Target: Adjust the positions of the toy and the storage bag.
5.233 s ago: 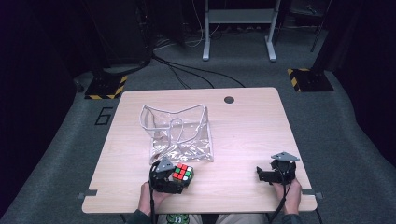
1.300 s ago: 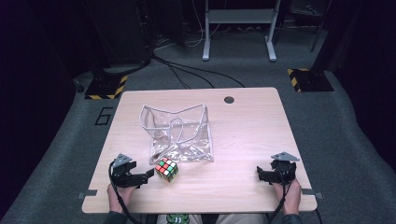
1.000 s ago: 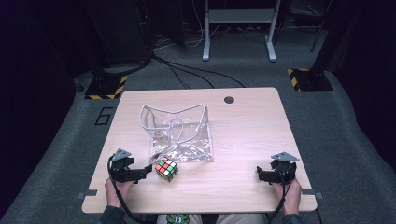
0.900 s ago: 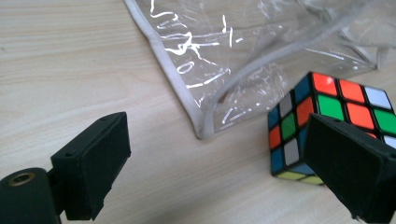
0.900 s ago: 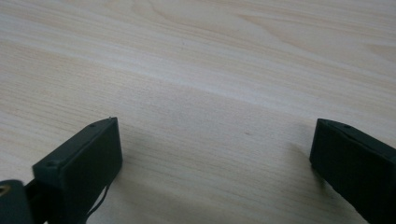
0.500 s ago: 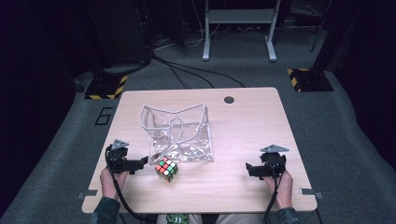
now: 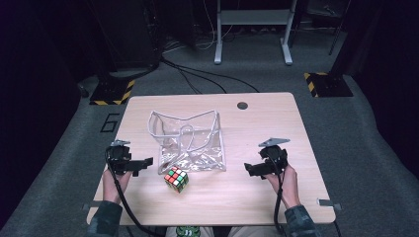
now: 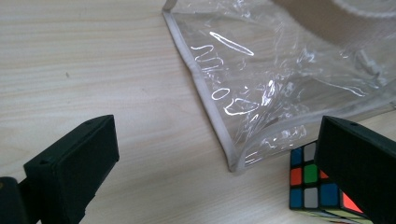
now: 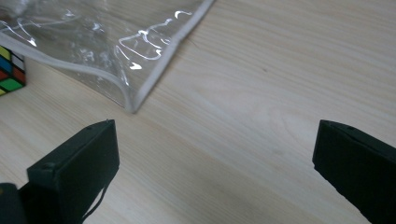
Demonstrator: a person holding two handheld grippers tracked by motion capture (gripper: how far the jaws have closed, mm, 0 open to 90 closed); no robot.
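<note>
Work in hand: I read this as getting the Rubik's cube (image 7: 176, 178) into the clear plastic pouch (image 7: 188, 142); both of my grippers flank the pouch, and the cube is not yet inside.
Cube: it sits free on the wooden table (image 7: 296, 123), just off the pouch's near edge at about 7 o'clock from the pouch's middle, tilted corner-on to me. Nothing holds it.
Pouch: it lies near the table's middle, its mouth at the 12 o'clock end, propped partly open by the stiff white rim. The flat bottom edge faces me, so I judge the cube has to go round to the far end or the pouch has to be turned.
Left gripper (image 7: 143, 163): at 9 o'clock of the pouch, jaws spread wide with nothing between them, aimed at the pouch's near left corner (image 8: 233, 163); the cube shows by its right jaw.
Right gripper (image 7: 251, 169): at 3 o'clock of the pouch, jaws also wide and empty, looking at the near right corner (image 9: 130, 105).
Why so placed: one gripper per side suits pinching the pouch steady while the other fetches the cube.
</note>
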